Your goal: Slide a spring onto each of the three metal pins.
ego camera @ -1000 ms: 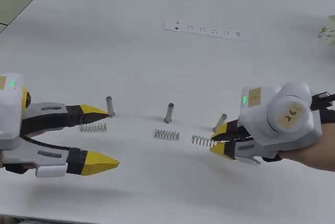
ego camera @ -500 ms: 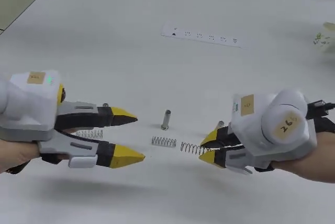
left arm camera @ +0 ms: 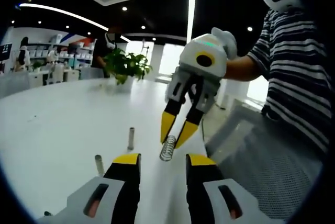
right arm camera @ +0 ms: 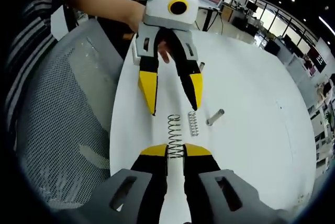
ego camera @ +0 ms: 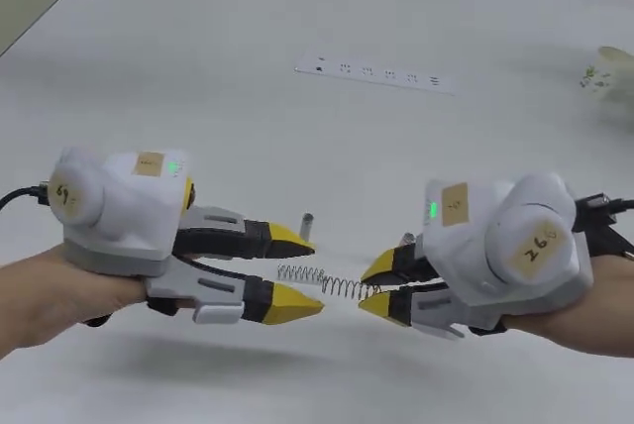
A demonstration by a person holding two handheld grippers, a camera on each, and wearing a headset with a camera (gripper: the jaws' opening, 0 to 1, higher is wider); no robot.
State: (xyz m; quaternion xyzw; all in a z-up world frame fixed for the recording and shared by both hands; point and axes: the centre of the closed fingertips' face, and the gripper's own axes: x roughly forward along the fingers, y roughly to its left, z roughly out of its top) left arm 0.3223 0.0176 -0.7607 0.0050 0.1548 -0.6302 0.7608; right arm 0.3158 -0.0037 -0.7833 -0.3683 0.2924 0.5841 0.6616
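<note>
My right gripper (ego camera: 365, 288) is shut on one end of a thin wire spring (ego camera: 319, 280) and holds it level above the white table (ego camera: 198, 87). The spring's free end points between the fingers of my left gripper (ego camera: 314, 273), which stands open around it without touching. In the left gripper view the right gripper (left arm camera: 171, 143) holds the spring (left arm camera: 167, 148) just ahead of my open left gripper (left arm camera: 164, 157). In the right gripper view the spring (right arm camera: 175, 130) rises from my right gripper (right arm camera: 176, 150) towards the left gripper (right arm camera: 175, 109). One metal pin (ego camera: 307, 222) stands behind the left fingers. Two pins (left arm camera: 131, 138) (left arm camera: 98, 164) stand on the table.
Another spring (right arm camera: 193, 123) lies on the table beside a pin (right arm camera: 214, 116). A white power strip (ego camera: 376, 74) lies farther back. A pale object (ego camera: 609, 67) sits at the far right edge. A mesh chair (right arm camera: 68, 109) stands at the table's near side.
My right gripper has lifted the spring off the table and carried it left. My left gripper has moved right until its open fingers flank the spring's free end.
</note>
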